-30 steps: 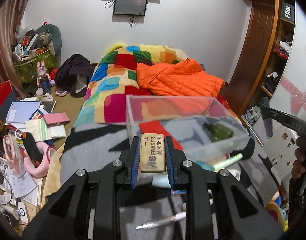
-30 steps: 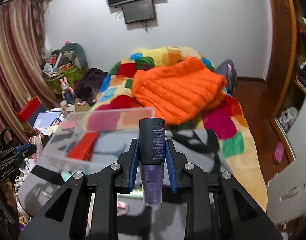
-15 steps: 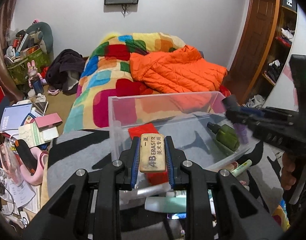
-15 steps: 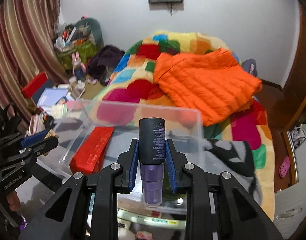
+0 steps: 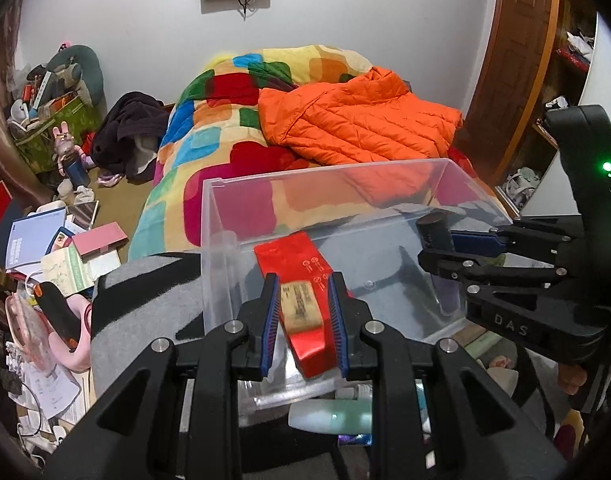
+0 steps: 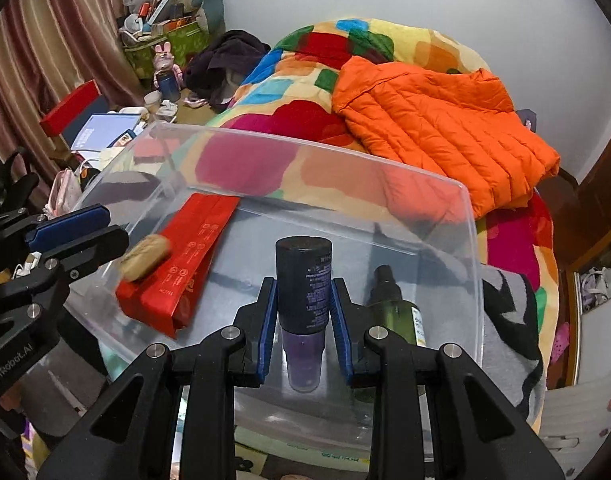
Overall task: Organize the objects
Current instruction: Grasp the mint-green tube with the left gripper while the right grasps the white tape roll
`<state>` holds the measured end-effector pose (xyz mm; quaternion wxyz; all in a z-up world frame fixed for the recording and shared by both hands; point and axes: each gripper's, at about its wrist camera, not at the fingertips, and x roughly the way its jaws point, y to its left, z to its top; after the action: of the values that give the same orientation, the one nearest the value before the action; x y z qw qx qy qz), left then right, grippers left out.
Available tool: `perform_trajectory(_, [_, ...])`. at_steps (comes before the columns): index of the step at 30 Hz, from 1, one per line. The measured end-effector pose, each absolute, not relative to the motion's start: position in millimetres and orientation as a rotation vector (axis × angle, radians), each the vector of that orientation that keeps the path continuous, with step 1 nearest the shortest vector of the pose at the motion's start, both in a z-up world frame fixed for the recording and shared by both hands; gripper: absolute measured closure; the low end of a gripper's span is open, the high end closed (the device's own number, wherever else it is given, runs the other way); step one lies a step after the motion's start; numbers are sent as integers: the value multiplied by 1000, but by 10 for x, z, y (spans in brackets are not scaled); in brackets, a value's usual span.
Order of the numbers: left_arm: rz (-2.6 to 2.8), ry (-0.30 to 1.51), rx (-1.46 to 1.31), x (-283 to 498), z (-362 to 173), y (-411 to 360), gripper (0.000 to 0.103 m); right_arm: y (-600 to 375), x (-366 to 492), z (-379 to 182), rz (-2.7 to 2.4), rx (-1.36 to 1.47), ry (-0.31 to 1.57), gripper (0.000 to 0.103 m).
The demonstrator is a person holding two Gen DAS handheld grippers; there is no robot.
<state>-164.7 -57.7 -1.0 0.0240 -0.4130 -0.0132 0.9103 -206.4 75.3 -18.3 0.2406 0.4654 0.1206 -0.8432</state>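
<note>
Left fingers point(image 5: 270, 320) spread, eraser point(image 5: 300, 307) loose on red box point(image 5: 305, 300), long axis pointing away. Our right gripper point(image 6: 304, 322) clamps bottle point(image 6: 304, 292) upright, cap up, over bin point(image 6: 471, 280).

A clear, glossy plastic bin point(image 6: 471, 240) is seen. The red box point(image 6: 185, 264) looks shiny (likely foil-coated card). The orange jacket point(image 5: 357, 124) is quilted.

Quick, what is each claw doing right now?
Left claw: open, the eraser loose between its fingers.
Right claw: closed on the dark bottle.
</note>
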Motion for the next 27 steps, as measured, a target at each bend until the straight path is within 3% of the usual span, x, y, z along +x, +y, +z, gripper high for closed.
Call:
perform_trajectory(3, [2822, -39, -1263, -1569, 48, -576, 75, 752, -2024, -117, -2304, 1257, 316, 74])
perform_trajectory(5, [2832, -38, -1245, -1492, 101, -580, 68, 784, -1971, -37, -2316, 1225, 297, 65])
perform_trajectory(10, [2854, -27, -1176, -1228, 239, -589, 44, 894, -1790, 172, -2336, 1153, 249, 59])
perform_trajectory(13, [2830, -26, -1172, -1053, 232, -598, 38, 1006, -1626, 274, -2354, 1109, 231, 53])
perform_trajectory(27, [2634, -76, -1404, -629, -402, -576, 36, 1541, -900, -62, -2339, 1211, 164, 48])
